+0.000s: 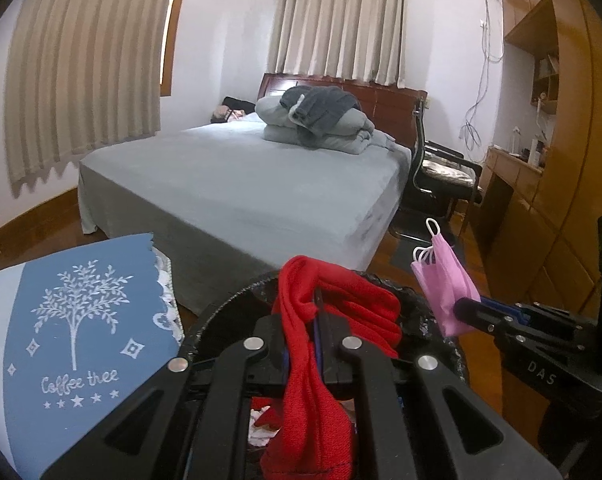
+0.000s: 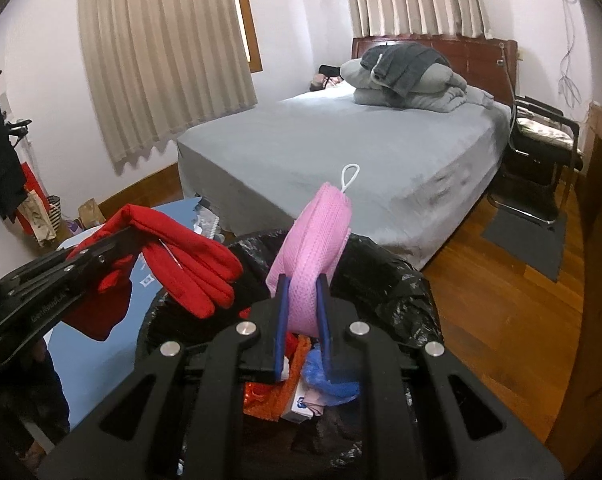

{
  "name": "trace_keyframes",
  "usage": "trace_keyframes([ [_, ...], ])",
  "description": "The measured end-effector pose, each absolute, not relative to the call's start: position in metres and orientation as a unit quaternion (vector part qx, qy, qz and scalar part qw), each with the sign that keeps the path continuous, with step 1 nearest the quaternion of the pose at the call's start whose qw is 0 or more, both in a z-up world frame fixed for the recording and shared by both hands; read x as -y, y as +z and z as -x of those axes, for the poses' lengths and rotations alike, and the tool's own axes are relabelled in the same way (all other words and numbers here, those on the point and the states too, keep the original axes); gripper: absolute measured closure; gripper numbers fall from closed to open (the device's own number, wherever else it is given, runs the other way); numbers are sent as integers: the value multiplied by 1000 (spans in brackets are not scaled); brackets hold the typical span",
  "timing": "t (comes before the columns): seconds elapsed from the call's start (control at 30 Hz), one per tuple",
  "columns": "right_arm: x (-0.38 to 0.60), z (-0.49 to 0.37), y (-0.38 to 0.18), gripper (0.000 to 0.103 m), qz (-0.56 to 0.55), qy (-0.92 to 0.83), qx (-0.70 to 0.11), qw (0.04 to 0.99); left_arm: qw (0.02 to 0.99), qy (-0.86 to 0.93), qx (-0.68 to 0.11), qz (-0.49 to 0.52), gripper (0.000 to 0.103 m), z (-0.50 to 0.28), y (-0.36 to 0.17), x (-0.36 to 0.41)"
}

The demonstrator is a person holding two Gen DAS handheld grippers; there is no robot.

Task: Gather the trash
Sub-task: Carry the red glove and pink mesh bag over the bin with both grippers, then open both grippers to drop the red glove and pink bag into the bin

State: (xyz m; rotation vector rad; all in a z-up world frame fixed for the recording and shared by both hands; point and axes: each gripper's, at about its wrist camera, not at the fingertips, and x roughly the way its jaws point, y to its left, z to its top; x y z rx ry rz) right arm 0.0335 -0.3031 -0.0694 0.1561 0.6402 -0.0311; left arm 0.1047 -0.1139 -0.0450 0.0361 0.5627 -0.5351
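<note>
My left gripper (image 1: 315, 320) is shut on a red cloth glove (image 1: 333, 312) and holds it over the black-lined trash bin (image 1: 229, 304). The glove also shows in the right wrist view (image 2: 181, 256), at the left, with the left gripper (image 2: 113, 252) around it. My right gripper (image 2: 303, 300) is shut on a folded pink face mask (image 2: 313, 248) with white ear loops, above the same bin (image 2: 385, 276). In the left wrist view the mask (image 1: 445, 280) and right gripper (image 1: 465, 308) are at the right. Inside the bin lie orange, blue and white scraps (image 2: 301, 384).
A blue "Coffee tree" cloth (image 1: 81, 340) covers a surface left of the bin. A grey bed (image 2: 361, 160) with folded bedding stands beyond. A chair (image 2: 541, 148) and dark mat (image 2: 529, 240) are at the right on the wood floor. Paper bags (image 2: 41, 216) sit by the left wall.
</note>
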Motion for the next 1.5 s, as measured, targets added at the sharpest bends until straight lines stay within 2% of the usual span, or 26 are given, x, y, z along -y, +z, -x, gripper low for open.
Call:
trace_keyframes([
  [0.83,314,-57,-103,90,-86,-20,-357,930,910,-271,-313,-28,94,-134,-76,139],
  [1.2,313,-61,-106,87,-84,-16,-362,928,907,-271,-322,-26,92,-137,-81,139],
  [1.3,315,-60,-106,84,-84,-20,-362,928,905,-272,-327,-20,83,-139,-83,137],
  [1.37,316,-60,-106,77,-85,-23,-362,928,902,-275,-333,-13,62,-140,-84,134],
  [1.4,317,-60,-106,70,-86,-25,-363,928,902,-274,-334,-12,57,-141,-84,133],
  [1.47,319,-59,-106,64,-89,-28,-361,928,900,-276,-337,-10,44,-142,-84,131],
  [1.5,320,-59,-105,62,-89,-30,-360,928,900,-275,-337,-10,43,-141,-84,130],
])
